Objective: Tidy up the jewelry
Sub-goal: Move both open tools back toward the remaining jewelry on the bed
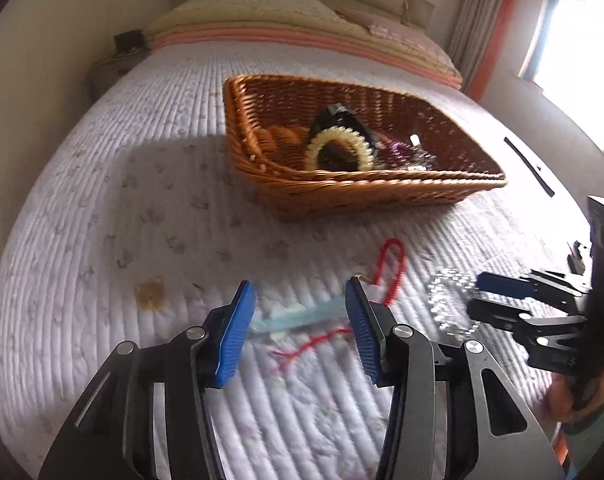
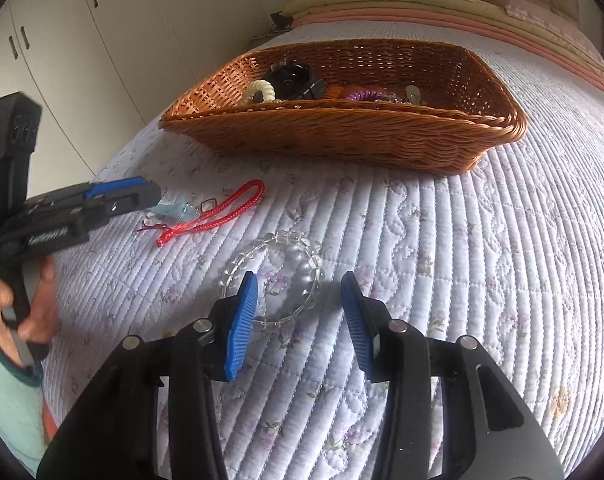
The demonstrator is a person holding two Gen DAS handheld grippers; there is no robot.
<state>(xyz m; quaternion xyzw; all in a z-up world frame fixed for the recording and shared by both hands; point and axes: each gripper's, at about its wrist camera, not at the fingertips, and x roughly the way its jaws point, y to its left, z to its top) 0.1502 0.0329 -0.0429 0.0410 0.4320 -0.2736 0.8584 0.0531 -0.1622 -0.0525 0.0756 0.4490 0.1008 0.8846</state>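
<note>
Right wrist view: basket [image 2: 342, 136] holds hair ties; both hand-held grippers gape empty over the bed [image 2: 462, 260], quilt clear to its right.

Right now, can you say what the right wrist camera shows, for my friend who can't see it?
The right claw, jaws apart, hangs over a clear glass-bead bracelet on a pale quilted bedspread. Farther off lie a red braided cord and a brown wicker basket of hair ties; the left claw reaches in at the left.

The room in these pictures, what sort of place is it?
Most likely a bedroom: a bed with a quilted cover, stacked pillows at its head, cupboard doors along the wall, and a curtained window.
</note>
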